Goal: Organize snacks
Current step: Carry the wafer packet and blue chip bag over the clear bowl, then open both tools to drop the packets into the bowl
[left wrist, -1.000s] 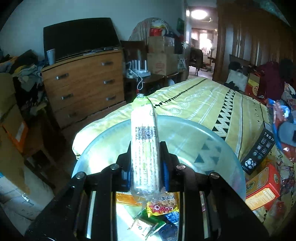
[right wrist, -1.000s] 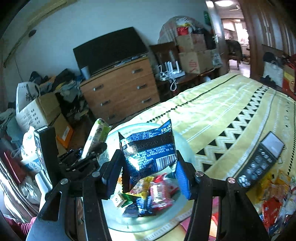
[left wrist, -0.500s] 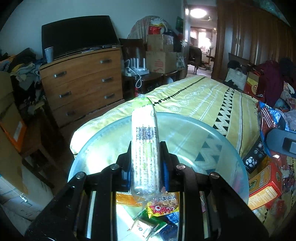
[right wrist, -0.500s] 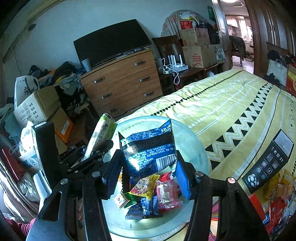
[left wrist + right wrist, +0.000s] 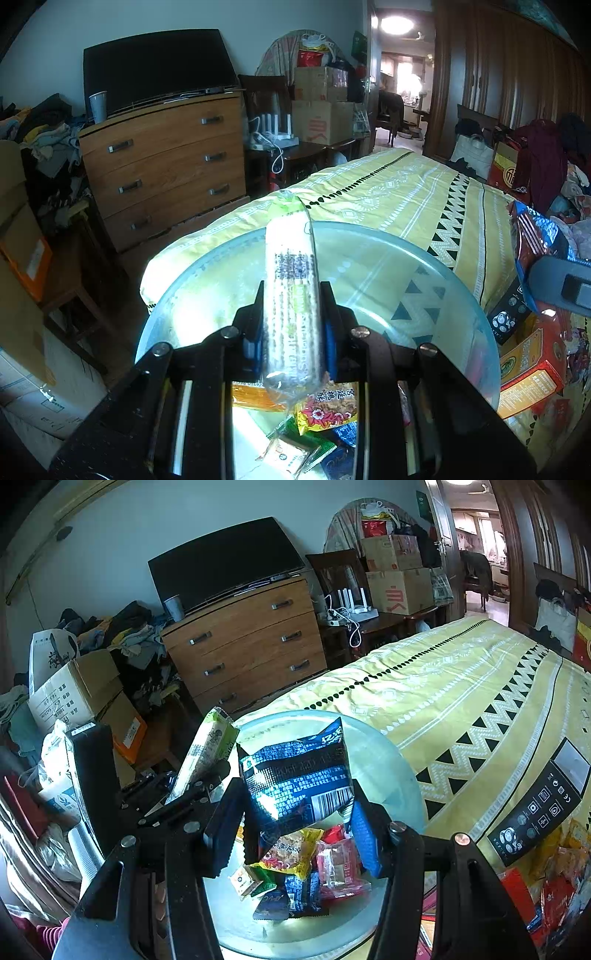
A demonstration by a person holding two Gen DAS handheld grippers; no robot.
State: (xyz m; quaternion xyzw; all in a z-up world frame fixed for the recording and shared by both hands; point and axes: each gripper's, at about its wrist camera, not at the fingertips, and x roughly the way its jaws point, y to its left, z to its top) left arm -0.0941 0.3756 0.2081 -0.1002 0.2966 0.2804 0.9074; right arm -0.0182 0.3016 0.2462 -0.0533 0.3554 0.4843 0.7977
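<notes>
Both claws hang over a big clear bowl [image 5: 391, 760] that sits near the corner of the bed [image 5: 461, 686], on its yellow patterned cover. The left claw [image 5: 291, 332] is clenched on a long pale cracker pack [image 5: 291, 291], held upright so its green top pokes above the bowl's far rim. The right claw [image 5: 295, 827] grips a blue snack bag [image 5: 295, 775] by its sides, barcode facing the camera, over the middle of the bowl.

Down in the bowl lies a small heap of snacks [image 5: 295, 867]: a yellow packet, a clear red-printed pouch, a couple of dark blue sachets and a little white-and-green one. From the left wrist view they show just under the cracker pack.

The two claws are close side by side, the left one's black frame crowding in just beside the right one's fingers.

On the bed to the right of the bowl lies a black remote [image 5: 539, 808], and beyond it a jumble of red and orange boxes and wrappers [image 5: 532, 373] near the bowl's rim. Past the foot of the bed stand a wooden dresser [image 5: 166, 166] with a dark television [image 5: 155, 70] leaning on top, cardboard boxes [image 5: 321, 107] and piled clothes [image 5: 122, 631].
</notes>
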